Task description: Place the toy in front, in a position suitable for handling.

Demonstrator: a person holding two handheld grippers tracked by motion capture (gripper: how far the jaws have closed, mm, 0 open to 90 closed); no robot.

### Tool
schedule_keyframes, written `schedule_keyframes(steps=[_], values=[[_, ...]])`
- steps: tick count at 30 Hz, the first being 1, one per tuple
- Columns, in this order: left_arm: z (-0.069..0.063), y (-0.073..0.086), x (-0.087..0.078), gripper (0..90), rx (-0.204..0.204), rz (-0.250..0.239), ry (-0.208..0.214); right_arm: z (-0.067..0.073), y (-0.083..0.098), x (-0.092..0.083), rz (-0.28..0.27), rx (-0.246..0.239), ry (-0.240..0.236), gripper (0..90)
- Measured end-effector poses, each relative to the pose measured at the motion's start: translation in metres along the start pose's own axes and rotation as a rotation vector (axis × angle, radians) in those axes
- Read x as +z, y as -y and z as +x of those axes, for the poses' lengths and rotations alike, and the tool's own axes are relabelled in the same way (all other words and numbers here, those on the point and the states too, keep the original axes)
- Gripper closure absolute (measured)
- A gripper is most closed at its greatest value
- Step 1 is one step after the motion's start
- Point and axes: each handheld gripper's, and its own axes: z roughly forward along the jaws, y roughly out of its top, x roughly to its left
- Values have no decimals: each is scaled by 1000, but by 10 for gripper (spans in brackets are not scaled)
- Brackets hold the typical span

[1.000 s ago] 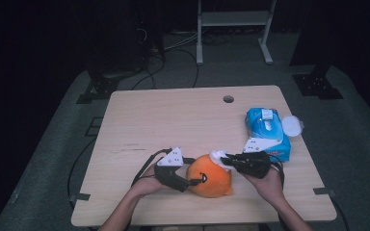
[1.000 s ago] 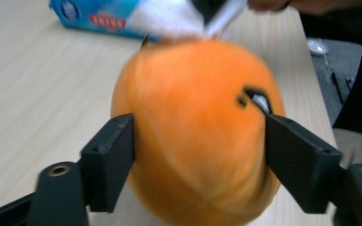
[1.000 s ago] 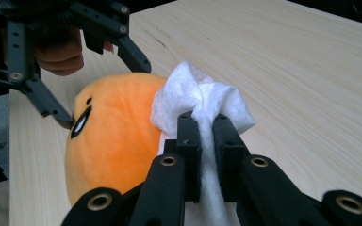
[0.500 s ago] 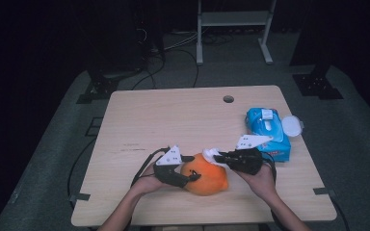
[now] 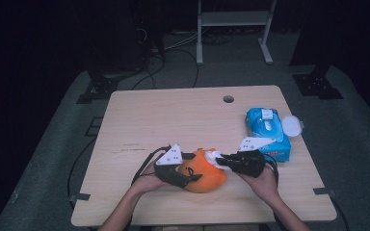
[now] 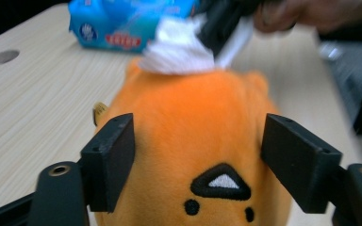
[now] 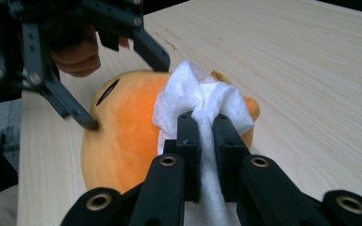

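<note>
An orange plush toy (image 5: 204, 175) with a stitched face lies near the table's front edge. My left gripper (image 5: 192, 169) holds it from the left, a jaw pressed to each side (image 6: 199, 141); these jaws have just been opening a little, with the plush still between them. My right gripper (image 7: 202, 127) is shut on a bunched white wipe (image 7: 202, 94) and holds it against the top of the plush (image 7: 122, 136). From the left gripper view the wipe (image 6: 179, 52) sits on the plush's crown.
A blue pack of wipes (image 5: 267, 132) with its white lid (image 5: 291, 126) flipped open lies at the right, just behind my right hand. The wooden table (image 5: 173, 115) has a cable hole (image 5: 228, 99) near its far edge. Dark floor and stands surround it.
The right gripper with the wipe has shifted slightly left across the top of the plush. The left hand has stayed about where it was.
</note>
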Motion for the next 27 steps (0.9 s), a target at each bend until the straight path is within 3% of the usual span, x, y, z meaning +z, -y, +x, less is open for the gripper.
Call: schedule_keyframes(steps=[3, 8, 14, 16, 23, 27], values=[[6, 5, 0, 336, -50, 0, -1, 0, -1, 2, -2, -1, 3, 825], [15, 13, -4, 351, -123, -6, -9, 6, 6, -5, 7, 5, -19, 825], [16, 13, -2, 351, -129, -7, -14, 12, 23, -17, 37, 25, -38, 825], [16, 13, -1, 351, -124, -10, 4, 12, 23, -20, 42, 25, -36, 825], [8, 11, 3, 356, -53, -6, 62, -2, 4, -9, -8, 28, -27, 825], [9, 13, 1, 356, -63, -11, 64, -13, -7, 4, -20, 47, -18, 825]])
